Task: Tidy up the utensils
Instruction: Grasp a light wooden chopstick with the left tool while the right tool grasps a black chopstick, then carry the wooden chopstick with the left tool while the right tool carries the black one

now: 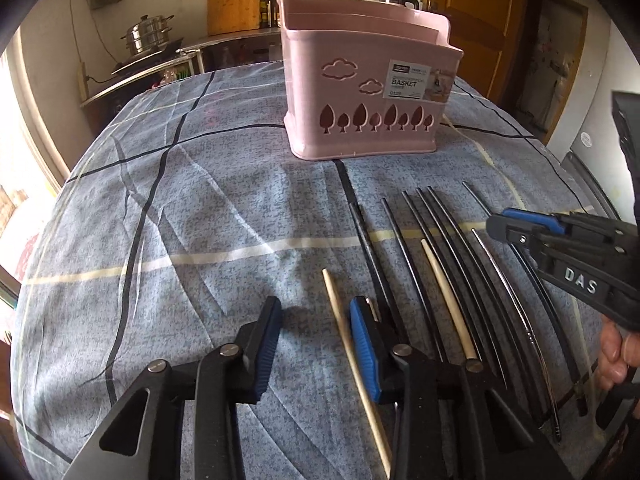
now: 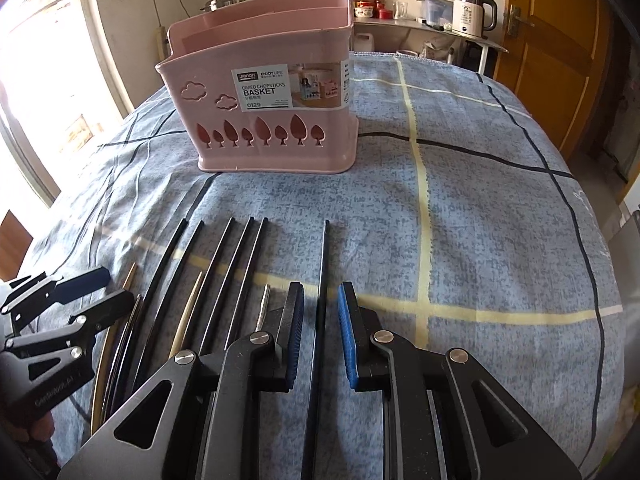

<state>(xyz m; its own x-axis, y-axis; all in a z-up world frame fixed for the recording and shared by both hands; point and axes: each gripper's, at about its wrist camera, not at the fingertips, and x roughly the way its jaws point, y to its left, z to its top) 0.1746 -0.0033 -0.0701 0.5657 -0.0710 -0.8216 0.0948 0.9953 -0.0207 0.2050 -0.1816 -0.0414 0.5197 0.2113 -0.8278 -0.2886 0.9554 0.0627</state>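
A pink chopstick basket (image 1: 312, 92) (image 2: 192, 120) stands upright at the back of the table. In front of it several black chopsticks (image 1: 416, 248) (image 2: 224, 264), a silver one (image 1: 506, 280) and two pale wooden ones lie side by side. My left gripper (image 1: 316, 346) is open and low over the cloth. One pale wooden chopstick (image 1: 340, 320) lies between its fingers, close to the right pad and not pressed. My right gripper (image 2: 320, 332) (image 1: 498, 224) is open astride the rightmost black chopstick (image 2: 323, 264), with its pads clear of it. The left gripper (image 2: 114, 290) shows at the left edge.
A blue checked cloth (image 1: 200, 220) (image 2: 480, 220) covers the table. A person's hand (image 1: 616, 352) holds the right gripper's handle. Behind the table are a steel steamer pot (image 1: 148, 34), a wooden cutting board (image 1: 234, 0), a white kettle (image 2: 472, 12) and a brown door (image 2: 560, 40).
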